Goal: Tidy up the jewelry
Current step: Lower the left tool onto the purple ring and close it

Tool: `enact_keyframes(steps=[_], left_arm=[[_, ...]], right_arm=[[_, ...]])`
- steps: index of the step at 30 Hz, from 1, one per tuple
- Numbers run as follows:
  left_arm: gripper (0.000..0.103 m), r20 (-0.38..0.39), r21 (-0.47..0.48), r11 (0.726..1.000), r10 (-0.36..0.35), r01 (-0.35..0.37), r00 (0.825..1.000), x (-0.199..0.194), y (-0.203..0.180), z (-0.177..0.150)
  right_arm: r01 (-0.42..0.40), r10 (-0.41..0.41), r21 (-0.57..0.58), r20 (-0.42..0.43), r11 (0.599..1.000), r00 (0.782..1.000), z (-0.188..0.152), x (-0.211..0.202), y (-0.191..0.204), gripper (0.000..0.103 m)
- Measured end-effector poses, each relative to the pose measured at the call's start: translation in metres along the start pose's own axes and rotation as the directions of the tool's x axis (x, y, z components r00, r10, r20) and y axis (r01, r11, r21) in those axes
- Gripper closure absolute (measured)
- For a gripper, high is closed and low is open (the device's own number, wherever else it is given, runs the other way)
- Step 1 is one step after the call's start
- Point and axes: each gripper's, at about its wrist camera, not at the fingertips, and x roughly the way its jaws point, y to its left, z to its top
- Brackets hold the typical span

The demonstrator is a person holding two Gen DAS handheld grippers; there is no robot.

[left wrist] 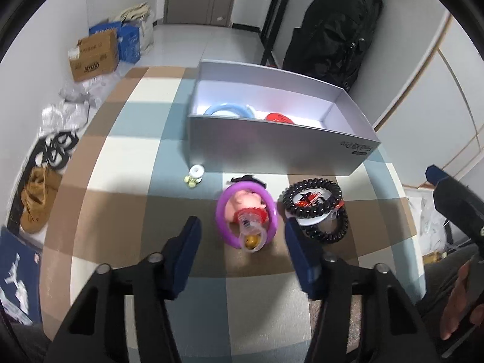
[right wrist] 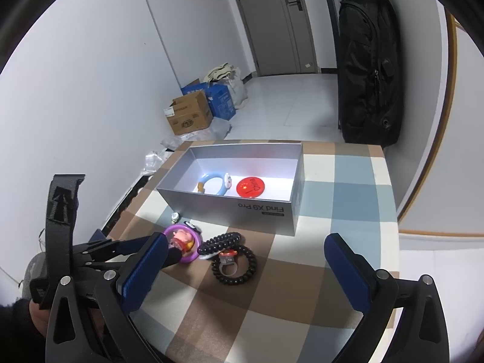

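"What kind of place is this?"

"A home. See the door (right wrist: 273, 21) at the back, the white walls and the shiny tiled floor (right wrist: 290, 103)?"

"What else tells you?"

"Cardboard boxes (right wrist: 189, 115) and a blue box (right wrist: 222, 103) sit by the wall with a cloth bag (right wrist: 225, 74). A big black bag (right wrist: 367, 66) hangs near the door. Brown boots (left wrist: 37, 202) lie on the floor."

"And the worktop?"

"It has a checked cloth (right wrist: 341, 181) in blue, brown and cream, like at someone's house."
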Motion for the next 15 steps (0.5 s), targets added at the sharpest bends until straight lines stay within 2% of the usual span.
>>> enact_keyframes(steps=[4, 8, 11, 15], left_arm=[[0.059, 0.006, 0.056, 0.998, 0.036, -0.037, 0.999, -0.0011, -0.0097, -0.0026], [0.076, 0.001, 0.065, 0.996, 0.067, -0.067, 0.998, -0.0001, -0.011, -0.0043], [0.082, 0.002, 0.067, 0.994, 0.082, -0.082, 0.997, -0.0002, -0.0104, -0.0033], [0.084, 0.003, 0.061, 0.996, 0.069, -0.069, 0.998, -0.0001, -0.0072, -0.0005]], right_arm=[[0.003, -0.003, -0.008, 0.0, 1.0, 1.0, 0.0015, -0.003, 0.0032, 0.0], [0.008, -0.008, -0.005, -0.004, 1.0, 1.0, 0.002, -0.0046, 0.003, 0.0], [0.008, -0.008, 0.005, -0.006, 1.0, 1.0, 0.003, -0.0052, 0.001, 0.0], [0.009, -0.009, 0.014, 0.0, 1.0, 1.0, 0.0041, -0.0078, -0.0008, 0.0]])
